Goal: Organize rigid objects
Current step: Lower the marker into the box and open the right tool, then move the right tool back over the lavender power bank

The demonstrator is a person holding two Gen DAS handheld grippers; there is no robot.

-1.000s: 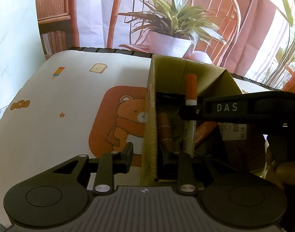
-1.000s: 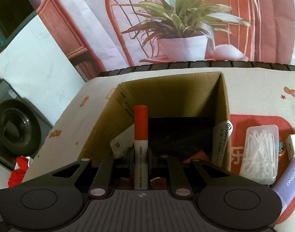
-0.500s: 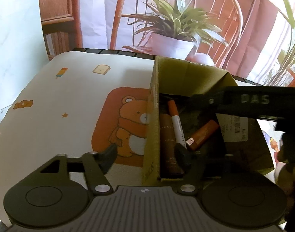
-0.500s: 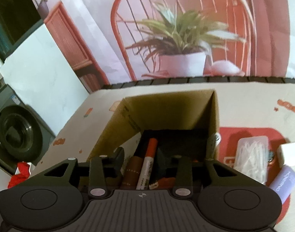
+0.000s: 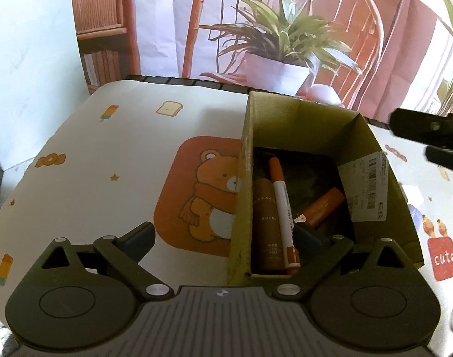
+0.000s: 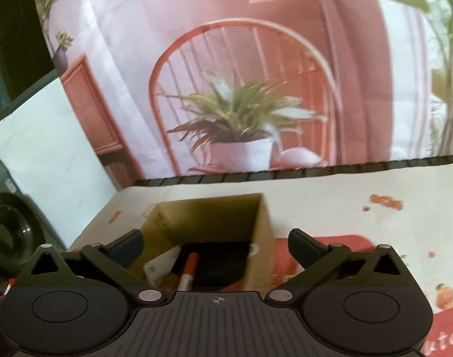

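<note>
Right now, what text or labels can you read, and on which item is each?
"cute": red patch on the tablecloth.
Brown tube in the cardboard box: pale lettering, too small to read.
Marker: barrel print too small.
White shipping label on the box wall: barcode and print unreadable.

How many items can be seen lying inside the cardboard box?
3: a brown bottle along the left wall, an orange-capped marker leaning on it, an orange tube to their right. More may be hidden near the front.

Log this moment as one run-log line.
left hand-held gripper: opening, empty | right hand-held gripper: opening, empty | marker: lying in cardboard box | step: marker dropped in
</note>
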